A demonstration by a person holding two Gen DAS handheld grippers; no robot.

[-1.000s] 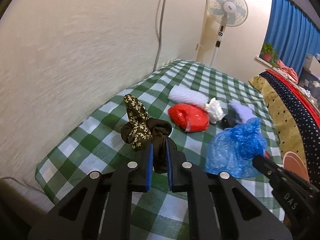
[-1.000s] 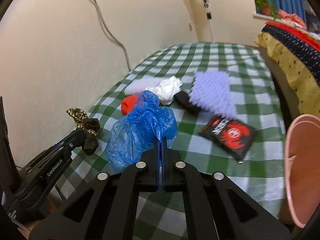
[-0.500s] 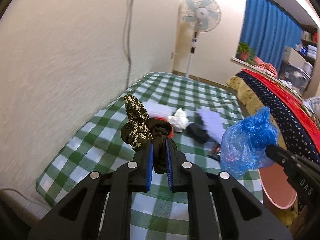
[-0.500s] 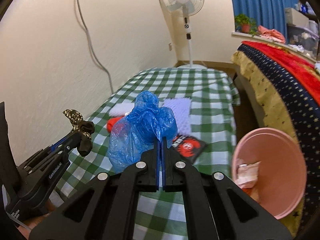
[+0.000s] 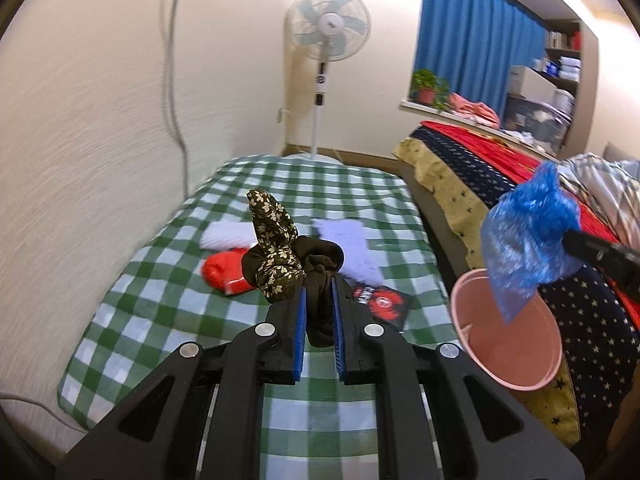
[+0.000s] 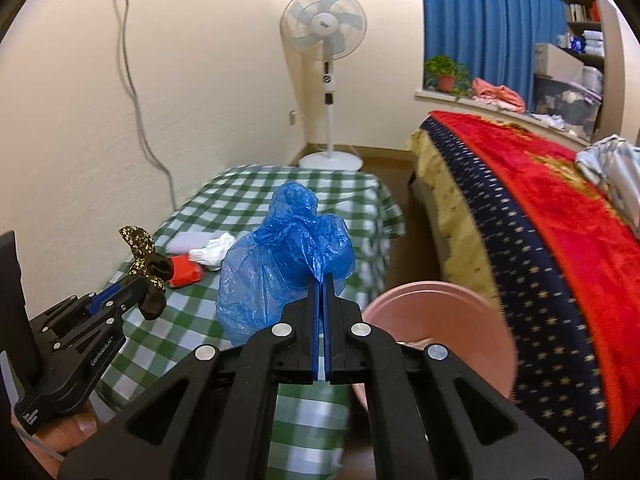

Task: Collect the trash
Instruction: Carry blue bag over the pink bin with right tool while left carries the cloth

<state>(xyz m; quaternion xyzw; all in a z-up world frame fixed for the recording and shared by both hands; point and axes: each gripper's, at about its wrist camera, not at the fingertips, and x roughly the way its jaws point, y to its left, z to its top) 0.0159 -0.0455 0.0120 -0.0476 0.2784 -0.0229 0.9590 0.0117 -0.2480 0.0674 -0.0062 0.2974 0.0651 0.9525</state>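
Trash run, mid-carry: the left claw pinches a dark brown crumpled cloth scrap w/ a gold-flowered patch, held above the green-and-white checked bed cover. The right claw is pressed tight on a thin fold of a crinkled translucent blue plastic bag, which hangs over the near rim of the round pink plastic bin, the landmark here.

Left of the bin on the bed cover lie 4 more pieces: a black-and-red flat wrapper nearest the bin, a pale lilac textured sheet beyond it, a red plastic wad farther left, a white foam roll behind that. A white crumpled tissue shows in the right wrist view only.

Judged step: drop both loads in the bin. To do it well, bring each claw fully over the bin's mouth before spreading, low enough that the light bag doesn't drift past the rim; blue bag 1st, as it's nearer. Risk: film clings to the pads, so spread wide & shake off if needed.
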